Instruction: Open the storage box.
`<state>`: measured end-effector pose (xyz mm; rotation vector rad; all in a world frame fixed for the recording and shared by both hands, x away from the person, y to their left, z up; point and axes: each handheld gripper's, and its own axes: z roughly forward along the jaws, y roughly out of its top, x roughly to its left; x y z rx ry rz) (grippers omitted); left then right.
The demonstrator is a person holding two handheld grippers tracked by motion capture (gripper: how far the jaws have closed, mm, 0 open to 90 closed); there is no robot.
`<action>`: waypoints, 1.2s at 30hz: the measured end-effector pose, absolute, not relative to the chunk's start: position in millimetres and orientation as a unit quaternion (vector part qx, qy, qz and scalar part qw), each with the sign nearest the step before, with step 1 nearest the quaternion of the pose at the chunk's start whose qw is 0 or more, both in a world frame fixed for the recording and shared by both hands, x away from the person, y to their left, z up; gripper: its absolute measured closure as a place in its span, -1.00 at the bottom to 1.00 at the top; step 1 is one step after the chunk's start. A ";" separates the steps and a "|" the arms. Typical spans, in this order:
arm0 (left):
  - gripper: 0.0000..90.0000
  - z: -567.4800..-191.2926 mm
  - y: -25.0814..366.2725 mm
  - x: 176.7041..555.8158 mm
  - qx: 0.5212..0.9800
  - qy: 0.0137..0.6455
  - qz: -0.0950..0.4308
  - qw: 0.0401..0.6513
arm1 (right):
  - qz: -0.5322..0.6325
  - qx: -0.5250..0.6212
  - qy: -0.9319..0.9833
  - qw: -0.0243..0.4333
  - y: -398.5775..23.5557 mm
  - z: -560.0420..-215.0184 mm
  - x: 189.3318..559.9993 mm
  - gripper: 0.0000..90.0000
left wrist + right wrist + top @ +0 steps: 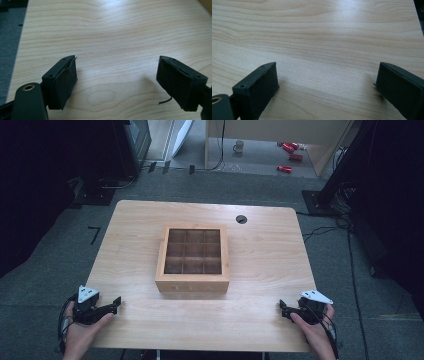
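Sitting between tongs [118,301] [282,305]: tea box [193,285].

Grey carpet floor [60,245]; red cans [290,155] beyond.

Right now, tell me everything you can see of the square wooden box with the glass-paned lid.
The square wooden box with the glass-paned lid sits flat at the middle of the light wooden table, lid shut. Through the dark pane a three-by-three grid of dividers shows; whether the cells hold anything cannot be told. Faint lettering marks its pale front wall. Nothing touches it but the table; both grippers stay at the near edge.
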<state>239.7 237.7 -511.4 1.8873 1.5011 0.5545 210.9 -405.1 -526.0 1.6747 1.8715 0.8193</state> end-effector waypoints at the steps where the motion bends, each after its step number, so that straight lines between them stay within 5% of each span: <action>1: -0.62 -511.4 237.7 239.7 0.721 0.573 0.212 0.327 | 0.301 0.614 0.686 0.247 -405.1 -526.0 210.9 -0.92; 29: -0.62 -491.2 133.6 240.2 0.769 0.465 0.176 0.402 | 0.294 0.624 0.679 0.251 -399.4 -526.2 216.7 -0.97; 36: -0.62 -490.6 114.1 245.6 0.781 0.442 0.168 0.408 | 0.290 0.638 0.667 0.254 -389.0 -522.8 220.6 -0.78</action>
